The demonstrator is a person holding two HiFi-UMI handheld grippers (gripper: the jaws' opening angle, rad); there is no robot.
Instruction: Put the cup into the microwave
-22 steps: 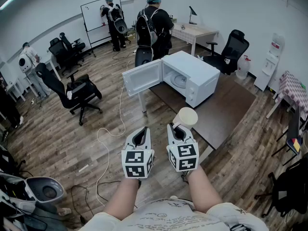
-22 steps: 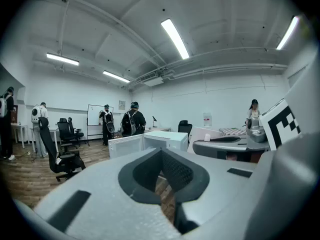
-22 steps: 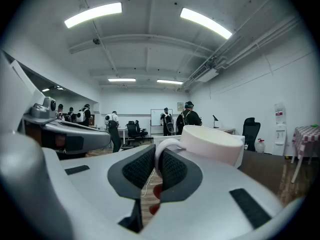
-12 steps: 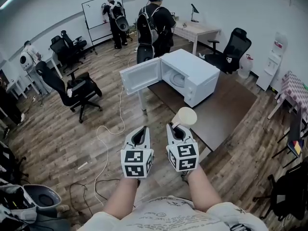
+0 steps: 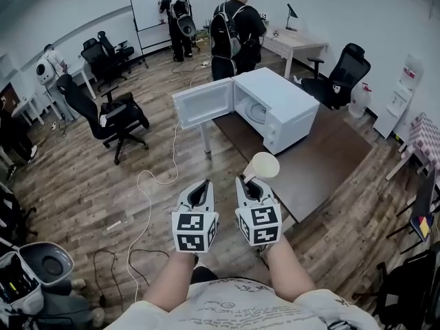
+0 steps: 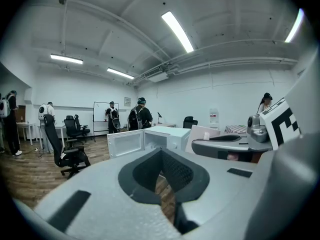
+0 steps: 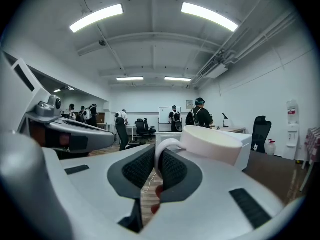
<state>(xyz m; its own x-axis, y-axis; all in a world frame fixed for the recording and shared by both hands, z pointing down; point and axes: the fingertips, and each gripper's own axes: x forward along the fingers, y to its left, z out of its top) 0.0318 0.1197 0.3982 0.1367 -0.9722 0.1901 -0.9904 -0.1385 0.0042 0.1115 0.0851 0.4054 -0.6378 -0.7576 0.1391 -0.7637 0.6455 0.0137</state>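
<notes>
Black chair [image 5: 110, 119]: stands on the wooden floor at the far left, well apart from the table.
White cable [image 5: 148, 205]: trails across the floor boards, left of the grippers.
Left gripper [image 5: 200, 192]: held out in front of the person, just beside the right one; in its own view [image 6: 160, 176] the jaws are drawn together with nothing between the pads, and only a thin slit of floor shows.
Microwave door [image 5: 203, 103]: swung wide open to the left, its inner face turned toward the person.
Right gripper [image 5: 249, 184]: level with the left one; in its own view [image 7: 160, 166] the dark pads are clamped on the cup's looped handle.
Cup [image 5: 265, 165]: pale, mouth upward, carried in the air by its handle just beyond the right gripper's tips; it hangs over the near edge of the table, outside and well short of the microwave. In the right gripper view [image 7: 212, 145] its body sits right of the jaws.
Microwave [image 5: 278, 98]: white, on the table's far end, its chamber open.
Table [image 5: 330, 160]: dark brown top, running off to the right.
People [image 5: 237, 26]: stand by the back wall, beyond the microwave.
</notes>
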